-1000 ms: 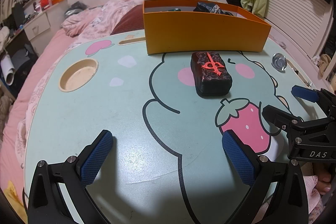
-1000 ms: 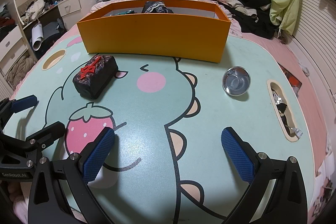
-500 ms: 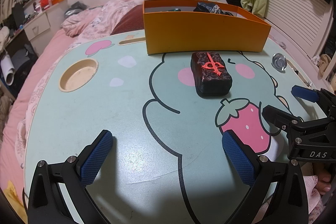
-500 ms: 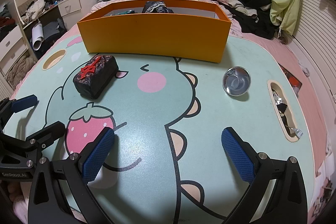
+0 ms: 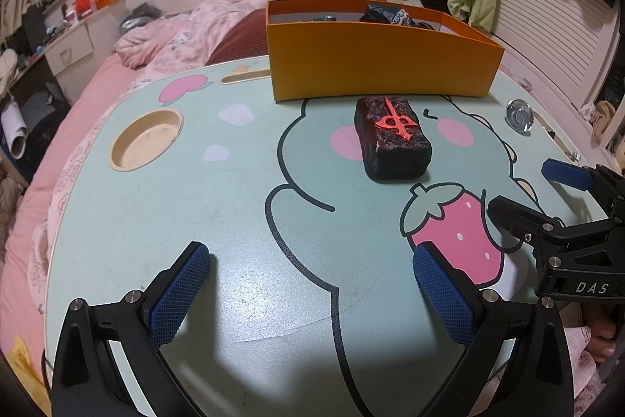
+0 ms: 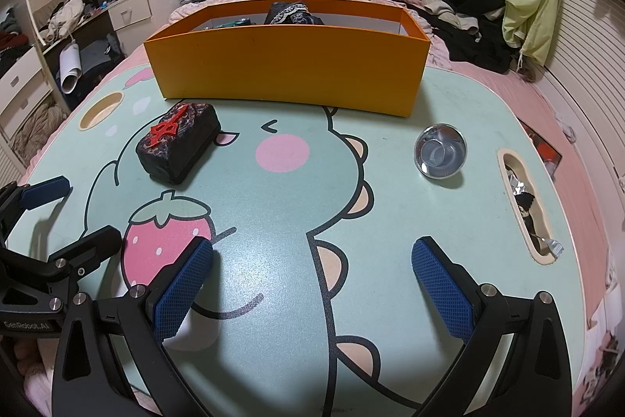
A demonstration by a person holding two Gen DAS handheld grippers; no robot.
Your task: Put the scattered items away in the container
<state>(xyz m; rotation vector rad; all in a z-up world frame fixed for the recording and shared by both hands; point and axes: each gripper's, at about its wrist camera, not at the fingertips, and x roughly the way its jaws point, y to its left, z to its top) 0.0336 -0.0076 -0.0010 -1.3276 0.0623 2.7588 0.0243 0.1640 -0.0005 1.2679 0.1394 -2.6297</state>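
No shift since before: both tongs (image 5: 312, 284) (image 6: 312, 280) spread, empty, above bare table (image 5: 195, 206).

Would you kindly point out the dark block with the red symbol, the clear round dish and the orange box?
dark block (image 5: 392, 135): left wrist view, on its top face with the red symbol.
clear round dish (image 6: 440, 155): right wrist view, on its middle.
orange box (image 6: 289, 71): right wrist view, on its front wall.

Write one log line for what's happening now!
left gripper: open | right gripper: open | black block, glass ball: on table | orange box: waiting
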